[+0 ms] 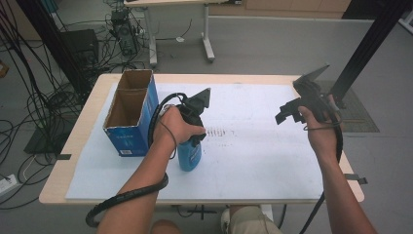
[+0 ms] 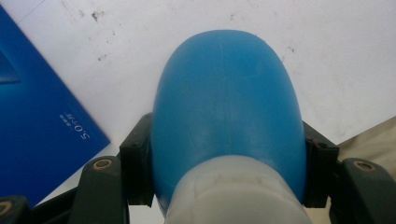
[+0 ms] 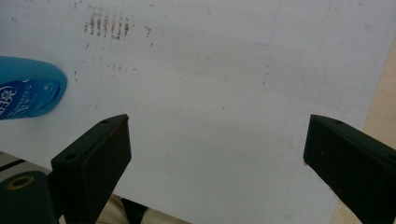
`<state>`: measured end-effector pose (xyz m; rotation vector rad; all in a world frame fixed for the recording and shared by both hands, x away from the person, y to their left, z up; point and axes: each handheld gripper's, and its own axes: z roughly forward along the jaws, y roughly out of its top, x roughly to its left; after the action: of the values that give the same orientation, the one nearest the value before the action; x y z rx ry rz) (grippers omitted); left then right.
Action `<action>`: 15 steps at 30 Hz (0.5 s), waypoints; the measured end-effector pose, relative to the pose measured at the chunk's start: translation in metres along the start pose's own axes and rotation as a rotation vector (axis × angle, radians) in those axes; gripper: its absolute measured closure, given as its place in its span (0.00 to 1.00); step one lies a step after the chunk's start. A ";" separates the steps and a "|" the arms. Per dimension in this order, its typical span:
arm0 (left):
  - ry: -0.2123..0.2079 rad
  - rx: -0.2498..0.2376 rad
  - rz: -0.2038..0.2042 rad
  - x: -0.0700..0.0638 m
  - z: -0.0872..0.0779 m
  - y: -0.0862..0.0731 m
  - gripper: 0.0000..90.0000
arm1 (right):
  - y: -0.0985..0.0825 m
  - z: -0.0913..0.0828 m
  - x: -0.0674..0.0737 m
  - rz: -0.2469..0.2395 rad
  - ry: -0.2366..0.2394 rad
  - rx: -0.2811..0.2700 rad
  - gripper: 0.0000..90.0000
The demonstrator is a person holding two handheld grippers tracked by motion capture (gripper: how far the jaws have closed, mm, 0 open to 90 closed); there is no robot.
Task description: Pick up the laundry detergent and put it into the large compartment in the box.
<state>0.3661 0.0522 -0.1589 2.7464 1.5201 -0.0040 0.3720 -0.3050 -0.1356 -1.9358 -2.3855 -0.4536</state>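
The blue bottle (image 2: pixel 226 107), pinched near its cap by the left gripper (image 1: pixel 195 119), could slip or tip against the nearby box (image 1: pixel 131 114), seemingly being round-shouldered, while the right gripper (image 3: pixel 217 144) hangs spread wide.

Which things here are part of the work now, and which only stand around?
In the work:
- blue plastic bottle with white cap
- left tool, shut on it
- open blue cardboard box, beside the bottle

Standing around:
- right tool, open, empty
- white table sheet
- black floor cables
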 end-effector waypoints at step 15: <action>-0.003 0.001 0.002 0.001 0.000 0.001 0.42 | 0.001 0.001 0.001 0.001 -0.003 0.005 0.08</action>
<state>0.3673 0.0530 -0.1588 2.7474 1.5166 -0.0086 0.3732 -0.3037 -0.1357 -1.9372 -2.3847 -0.4450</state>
